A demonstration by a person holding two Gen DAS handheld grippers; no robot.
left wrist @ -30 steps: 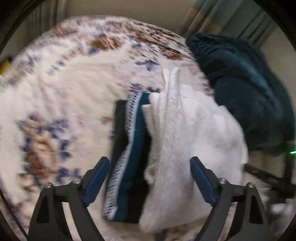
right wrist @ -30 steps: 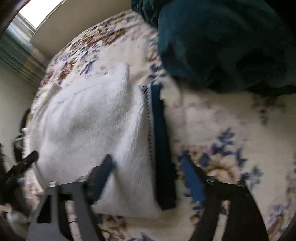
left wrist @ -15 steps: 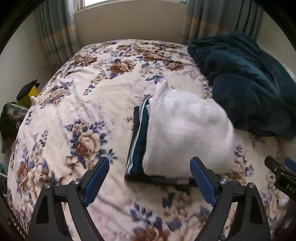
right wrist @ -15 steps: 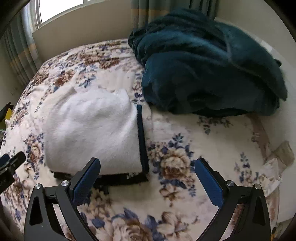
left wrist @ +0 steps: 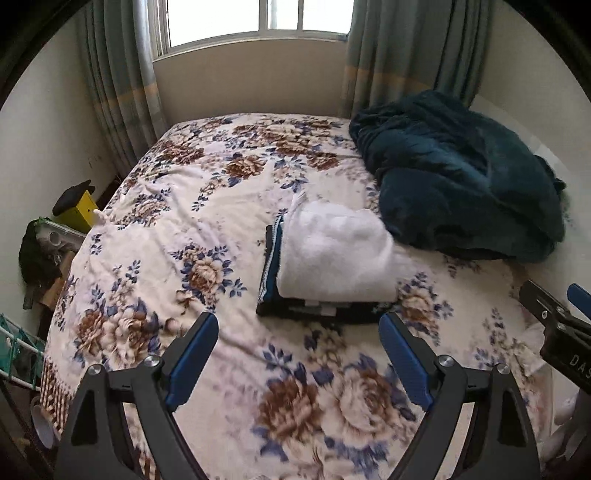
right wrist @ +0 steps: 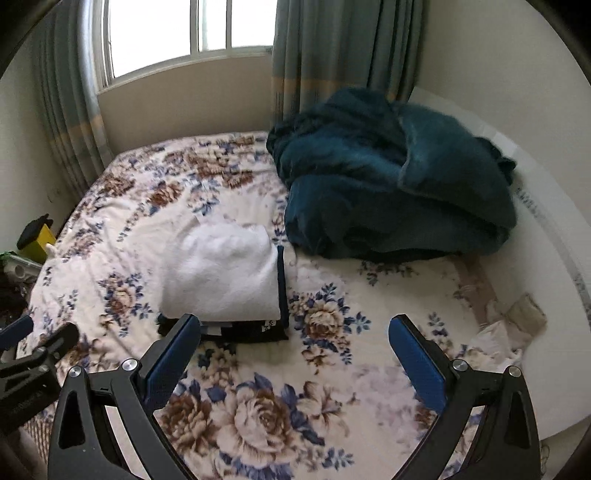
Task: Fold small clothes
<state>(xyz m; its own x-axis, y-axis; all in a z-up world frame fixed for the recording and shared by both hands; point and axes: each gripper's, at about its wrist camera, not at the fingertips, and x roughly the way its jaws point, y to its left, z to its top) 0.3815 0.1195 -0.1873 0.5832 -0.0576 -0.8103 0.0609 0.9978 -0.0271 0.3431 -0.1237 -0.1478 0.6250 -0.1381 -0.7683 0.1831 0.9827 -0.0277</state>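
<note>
A folded white fleece garment (left wrist: 334, 254) (right wrist: 221, 273) lies on top of a folded dark blue and black garment (left wrist: 271, 258) (right wrist: 281, 288), a small stack in the middle of the flowered bed (left wrist: 177, 206) (right wrist: 325, 369). My left gripper (left wrist: 299, 350) is open and empty, held back from the stack's near edge. In the right wrist view my right gripper (right wrist: 295, 354) is open and empty too, drawn back just right of the stack. Each gripper shows at the edge of the other's view.
A rumpled dark teal blanket (left wrist: 465, 181) (right wrist: 391, 184) fills the bed's far right, close behind the stack. A window (left wrist: 258, 18) and curtains (left wrist: 122, 77) stand at the head. Clutter with a yellow box (left wrist: 79, 212) sits left of the bed. Pale crumpled cloth (right wrist: 513, 332) lies at the right edge.
Both grippers have pulled back and up from the stack, so the whole bed and window show. The white garment, rumpled and raised a second ago, now lies flat on the dark one.
</note>
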